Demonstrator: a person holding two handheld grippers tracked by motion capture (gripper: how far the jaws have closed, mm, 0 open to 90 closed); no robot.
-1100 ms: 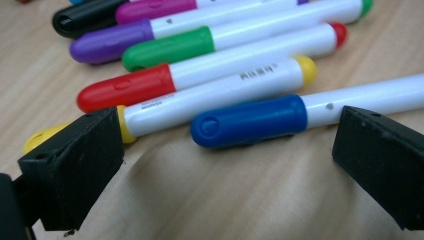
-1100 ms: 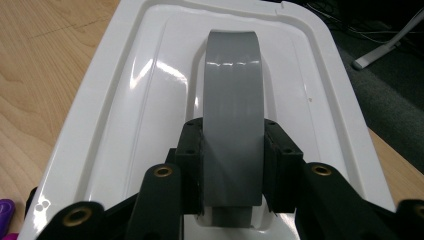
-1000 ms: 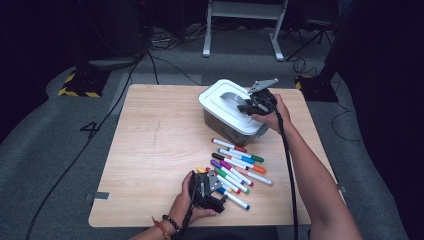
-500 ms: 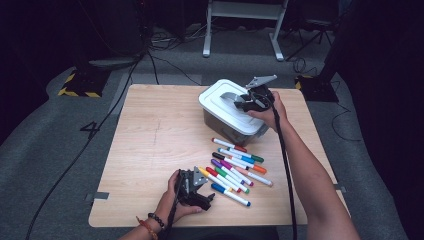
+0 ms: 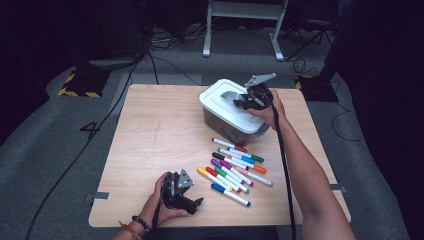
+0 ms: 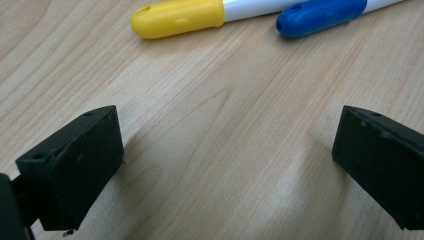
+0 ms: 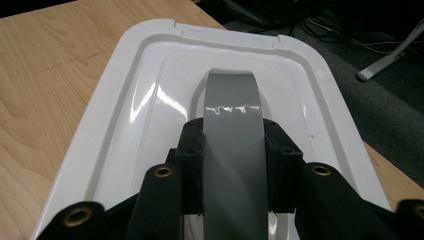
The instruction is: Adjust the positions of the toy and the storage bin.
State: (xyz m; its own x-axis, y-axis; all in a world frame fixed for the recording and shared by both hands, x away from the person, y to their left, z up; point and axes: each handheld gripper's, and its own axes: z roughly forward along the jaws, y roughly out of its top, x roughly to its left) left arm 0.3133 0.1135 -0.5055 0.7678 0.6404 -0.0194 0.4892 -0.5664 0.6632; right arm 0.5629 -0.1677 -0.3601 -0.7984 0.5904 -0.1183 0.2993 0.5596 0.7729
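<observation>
Left gripper (image 5: 196, 202) low over the bare tabletop (image 5: 150, 145), jaws spread wide with nothing between them. Just right of it, loose markers (image 5: 232, 167) lying in a row. Farther right, a white lidded box (image 5: 227, 117), contents hidden. Right gripper (image 7: 232, 150) clamped on the lid's grey handle (image 7: 231, 107), having just been closing.

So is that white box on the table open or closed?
Closed. The white lid sits flat on the box, and the right gripper is clamped on the lid's grey handle.
</observation>
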